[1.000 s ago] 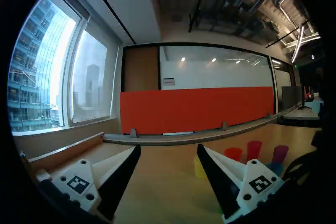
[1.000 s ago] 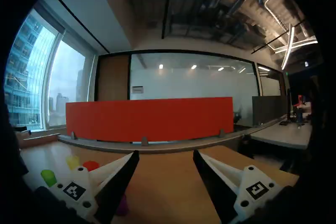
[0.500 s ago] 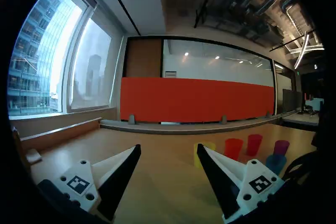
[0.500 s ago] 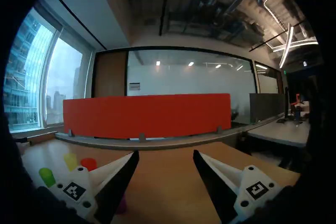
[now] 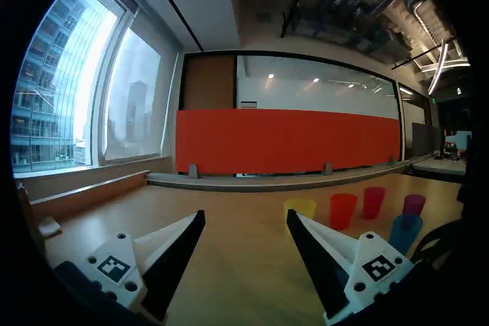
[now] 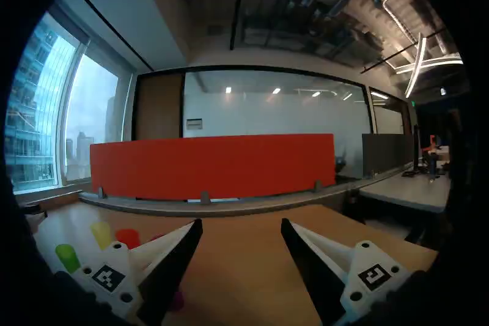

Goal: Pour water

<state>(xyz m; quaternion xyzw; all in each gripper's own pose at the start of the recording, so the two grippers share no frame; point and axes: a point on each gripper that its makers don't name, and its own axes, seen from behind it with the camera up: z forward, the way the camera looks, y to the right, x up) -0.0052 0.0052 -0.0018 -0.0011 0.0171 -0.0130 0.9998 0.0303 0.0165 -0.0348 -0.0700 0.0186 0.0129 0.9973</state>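
**Left gripper view.** The left gripper (image 5: 243, 216) is hovering over a wooden table (image 5: 238, 277). Its jaws are standing wide apart, released, with bare tabletop showing between them. Five cups are standing upright on the table to the right of the gripper. A yellow cup (image 5: 299, 209) is sitting just beyond the right finger, partly hidden by it. An orange-red cup (image 5: 342, 210) is standing beside the yellow one, and a pink cup (image 5: 373, 202) is a little farther back. A purple cup (image 5: 414, 204) is standing farther right. A blue cup (image 5: 406, 232) is standing nearer, in front of the purple one. Whether any cup is holding water cannot be told. An orange partition (image 5: 287, 141) is running along the far edge of the table, and a large window (image 5: 61, 100) is rising at the left.

**Right gripper view.** The right gripper (image 6: 240, 223) is hovering over the same table, its jaws likewise released and spread, gripping no object. The cups are lying to the left here. A green cup (image 6: 67, 257) is standing nearest, with the yellow cup (image 6: 101, 234) and the orange-red cup (image 6: 128, 238) beyond it. A small purple-pink patch (image 6: 177, 301) is peeking out from behind the left finger, too hidden to identify. A second desk (image 6: 409, 191) is standing at the far right.
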